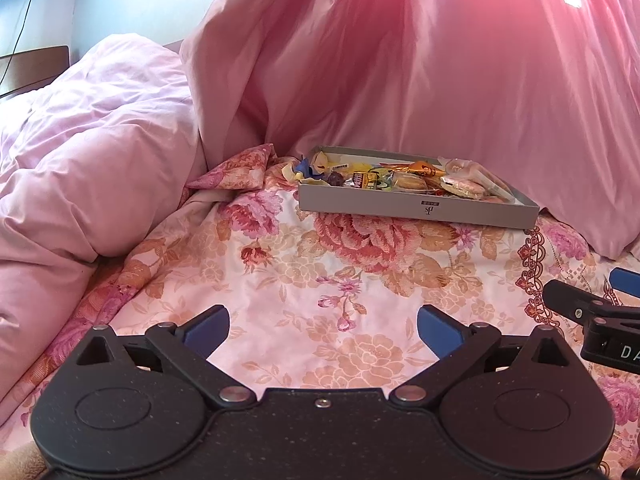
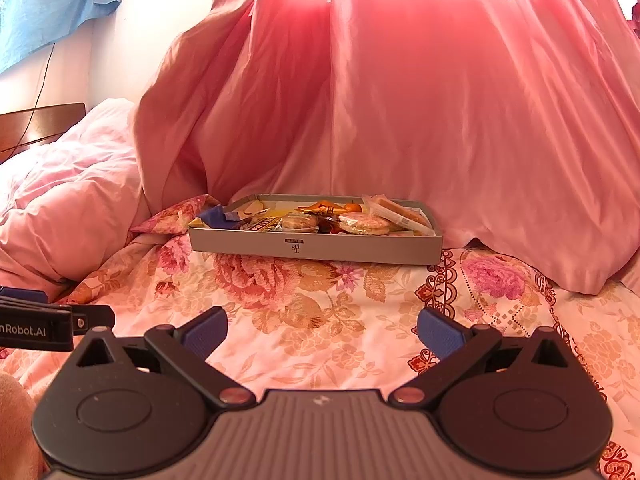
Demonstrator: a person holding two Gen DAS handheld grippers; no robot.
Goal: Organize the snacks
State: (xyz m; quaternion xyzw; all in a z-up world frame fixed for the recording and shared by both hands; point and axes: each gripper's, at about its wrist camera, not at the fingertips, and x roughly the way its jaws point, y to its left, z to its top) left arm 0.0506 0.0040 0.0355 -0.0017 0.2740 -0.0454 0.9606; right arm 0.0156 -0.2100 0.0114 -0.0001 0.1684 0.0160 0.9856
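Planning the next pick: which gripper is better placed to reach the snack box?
Right, marginally. The grey box sits centred ahead of the right gripper; it lies right of the left gripper. Both jaws open, empty.

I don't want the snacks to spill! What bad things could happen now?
The grey box sits on a soft, rumpled bedsheet, so a push might tip it. Snacks are heaped up to its low rim and some wrappers hang over the left corner, so they could slide out. Both the left gripper and right gripper are open and empty.
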